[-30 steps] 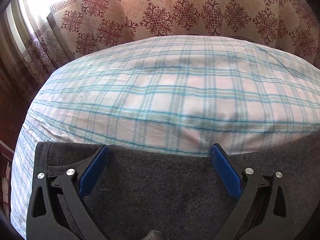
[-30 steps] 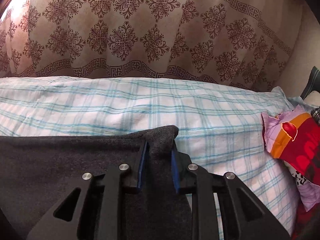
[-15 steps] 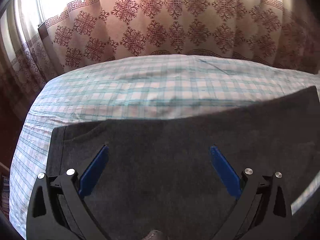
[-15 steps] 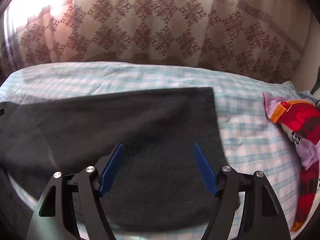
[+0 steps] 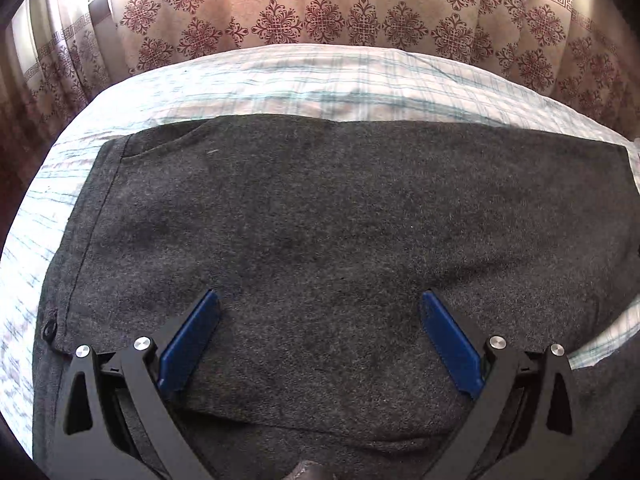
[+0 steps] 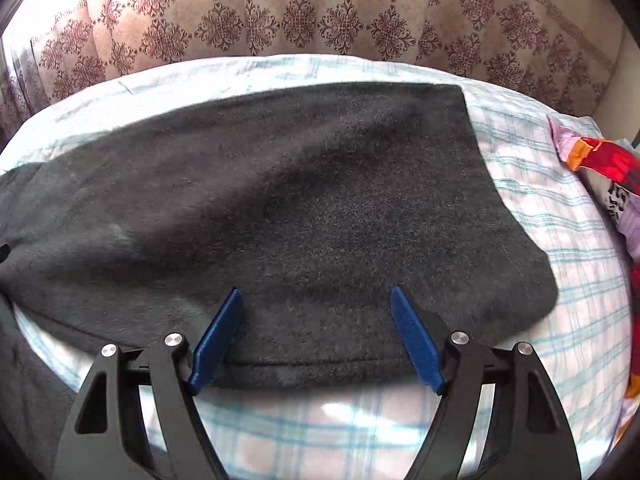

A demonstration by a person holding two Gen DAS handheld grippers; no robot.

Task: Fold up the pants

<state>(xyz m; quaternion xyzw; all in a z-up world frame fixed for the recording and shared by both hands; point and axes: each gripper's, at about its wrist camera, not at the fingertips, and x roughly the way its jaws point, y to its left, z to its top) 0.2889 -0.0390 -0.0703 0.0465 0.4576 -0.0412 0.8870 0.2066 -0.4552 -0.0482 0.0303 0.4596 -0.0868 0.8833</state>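
Right now the dark grey pants [image 5: 340, 220] lie spread flat across the checked bedsheet [image 5: 280, 76], folded over so that one cloth layer sits on another along the near edge. My left gripper [image 5: 320, 328] hangs over them with its blue pads [image 5: 188, 344] spread wide; nothing is pinched between them, the fabric simply lies beneath. My right gripper [image 6: 316, 332] is likewise released, its jaws opening, with the near fold of the pants below the gap and not pressed by either pad.

From the left wrist I get details the other view lacks: a stitched side seam and pocket line near the upper left corner of the cloth, and a small dark button [image 5: 50, 326] at the left edge beside the seam. That same view shows the garment reaching almost to the right border of the picture.

From the right wrist I see instead the garment's squared right end, with bare sheet beyond it, and a strip of sheet showing under the gripper where the fold stops. Only here does a bright printed cloth [image 6: 608, 184] in red, orange and lilac appear at the right edge of the bed, well apart from the pants. It carries some black marks, too blurred for me to read.

Behind the bed in both views hangs a beige curtain [image 5: 320, 8] with maroon medallions and a key-pattern border.
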